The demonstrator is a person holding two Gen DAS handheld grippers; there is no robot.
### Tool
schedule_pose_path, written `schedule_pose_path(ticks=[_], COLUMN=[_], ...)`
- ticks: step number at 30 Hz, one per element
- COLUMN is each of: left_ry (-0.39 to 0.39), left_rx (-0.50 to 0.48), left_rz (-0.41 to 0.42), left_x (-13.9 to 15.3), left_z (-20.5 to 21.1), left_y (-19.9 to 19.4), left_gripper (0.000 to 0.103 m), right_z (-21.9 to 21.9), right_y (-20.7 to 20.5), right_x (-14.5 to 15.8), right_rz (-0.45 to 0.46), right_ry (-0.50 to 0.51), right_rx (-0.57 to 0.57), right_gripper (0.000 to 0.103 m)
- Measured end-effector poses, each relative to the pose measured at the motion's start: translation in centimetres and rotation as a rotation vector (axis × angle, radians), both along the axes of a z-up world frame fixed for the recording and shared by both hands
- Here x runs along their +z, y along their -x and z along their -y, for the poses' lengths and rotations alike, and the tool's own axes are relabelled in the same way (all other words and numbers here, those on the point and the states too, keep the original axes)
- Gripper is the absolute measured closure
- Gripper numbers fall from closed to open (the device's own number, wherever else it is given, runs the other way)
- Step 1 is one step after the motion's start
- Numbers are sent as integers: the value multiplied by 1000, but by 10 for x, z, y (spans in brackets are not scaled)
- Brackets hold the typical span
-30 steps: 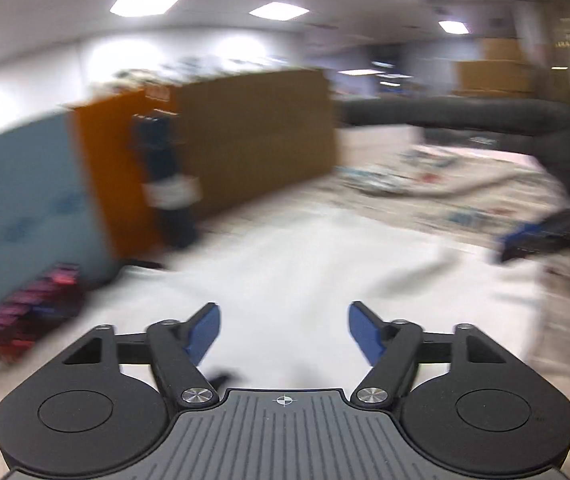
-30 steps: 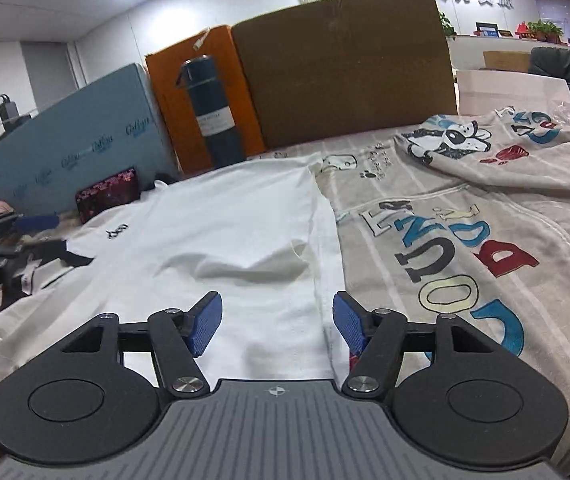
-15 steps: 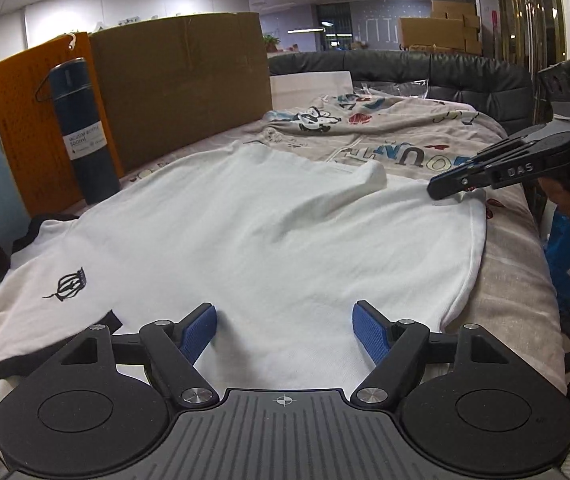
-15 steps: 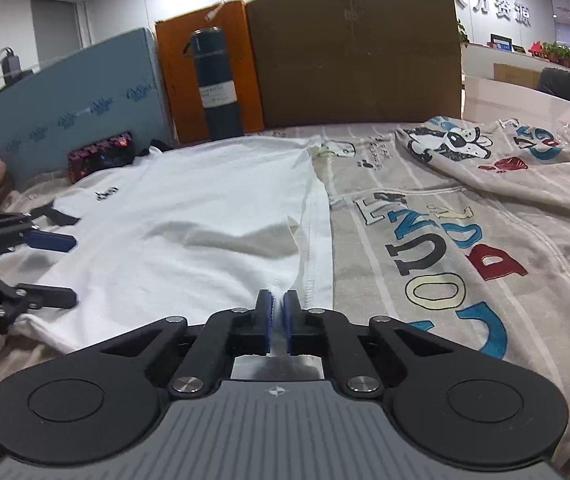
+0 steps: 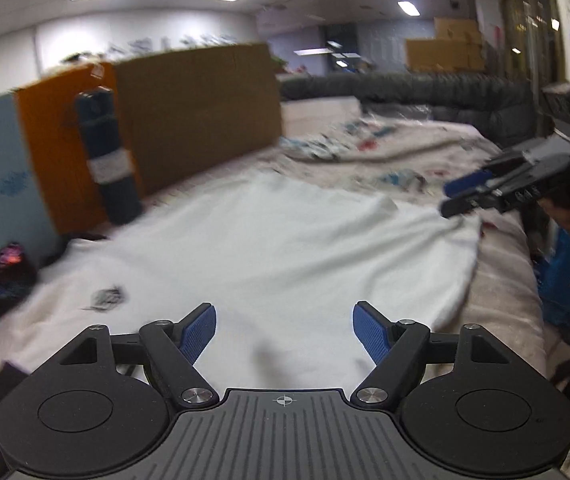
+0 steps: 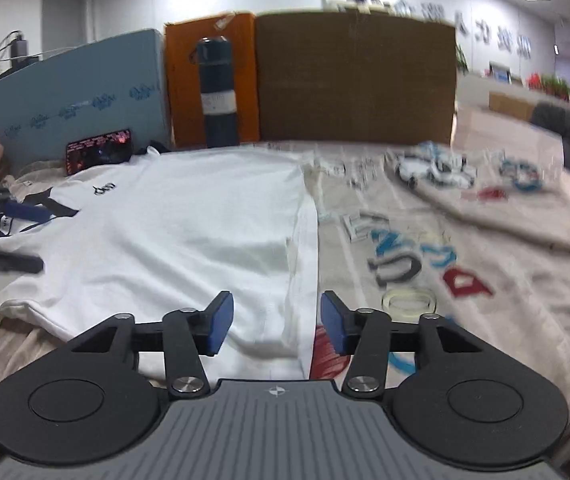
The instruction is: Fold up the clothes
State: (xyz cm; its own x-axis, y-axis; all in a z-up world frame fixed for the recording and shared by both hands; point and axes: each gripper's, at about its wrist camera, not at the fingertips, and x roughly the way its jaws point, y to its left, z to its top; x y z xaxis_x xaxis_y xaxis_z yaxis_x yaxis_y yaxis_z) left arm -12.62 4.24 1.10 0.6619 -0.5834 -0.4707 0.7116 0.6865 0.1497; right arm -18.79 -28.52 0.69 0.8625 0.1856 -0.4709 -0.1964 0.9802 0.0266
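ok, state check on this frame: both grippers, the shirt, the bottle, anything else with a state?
left gripper: open, holding nothing, over the shirt's near edge.
right gripper: open, holding nothing, straddling the shirt's hem edge.
white T-shirt: spread flat, unfolded, hem partly turned over.
printed blanket: spread under the shirt, rumpled at the far right.
blue bottle: upright, cap on.
cardboard sheet: standing on edge behind the bed.
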Motion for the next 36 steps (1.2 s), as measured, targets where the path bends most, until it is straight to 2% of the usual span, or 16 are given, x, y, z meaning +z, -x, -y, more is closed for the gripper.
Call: schedule_pose_path(ticks=[2, 5, 9, 13, 15, 17, 19, 23, 25, 27, 28, 29, 30, 31, 33, 36], left_ry=[35, 76, 66, -2, -62, -73, -33, 62, 76, 52, 58, 74, 82, 86, 94, 85], left_rx=[48, 46, -21, -59, -16, 28, 20, -22, -60, -70, -72, -74, -71, -68, -51, -11], left_rz=[20, 19, -9, -76, -76, -89, -108, -88, -104, -114, -127, -138, -139, -137, -123, -91], left_x=[9, 13, 9, -8, -19, -28, -32, -24, -22, -25, -27, -28, -29, -29, -30, -32], left_z=[-21, -46, -55, -50, -47, -49, -54, -60, -57, -53, -54, -55, -56, -57, -58, -57], left_y=[10, 34, 72, 98, 104, 106, 105, 116, 120, 123, 123, 124, 124, 124, 124, 120], left_gripper=[26, 26, 26, 26, 26, 29, 97, 96, 96, 96, 96, 96, 96, 96, 95, 83], right_z=[-10, -31, -62, -93, -104, -112, -119, -137, -139, -138, -137, -137, -136, -136, -135, -134], right_y=[4, 8, 6, 7, 9, 11, 14, 26, 25, 23, 22, 21, 20, 19, 17, 15], right_x=[4, 5, 3, -1, -4, -5, -4, -5, -5, -5, -5, -5, -5, -5, -5, -5], right_rz=[41, 80, 81, 69, 58, 50, 46, 51, 47, 41, 38, 35, 32, 29, 24, 15], right_ry=[18, 44, 57, 97, 121, 131, 123, 119, 116, 108, 104, 100, 96, 92, 84, 72], right_rx=[84, 241, 476, 682, 764, 841, 919, 1036, 1050, 1059, 1063, 1068, 1072, 1076, 1085, 1098], right_gripper=[35, 29, 25, 21, 21, 21, 21, 21, 21, 26, 40, 61, 68, 87, 91, 92])
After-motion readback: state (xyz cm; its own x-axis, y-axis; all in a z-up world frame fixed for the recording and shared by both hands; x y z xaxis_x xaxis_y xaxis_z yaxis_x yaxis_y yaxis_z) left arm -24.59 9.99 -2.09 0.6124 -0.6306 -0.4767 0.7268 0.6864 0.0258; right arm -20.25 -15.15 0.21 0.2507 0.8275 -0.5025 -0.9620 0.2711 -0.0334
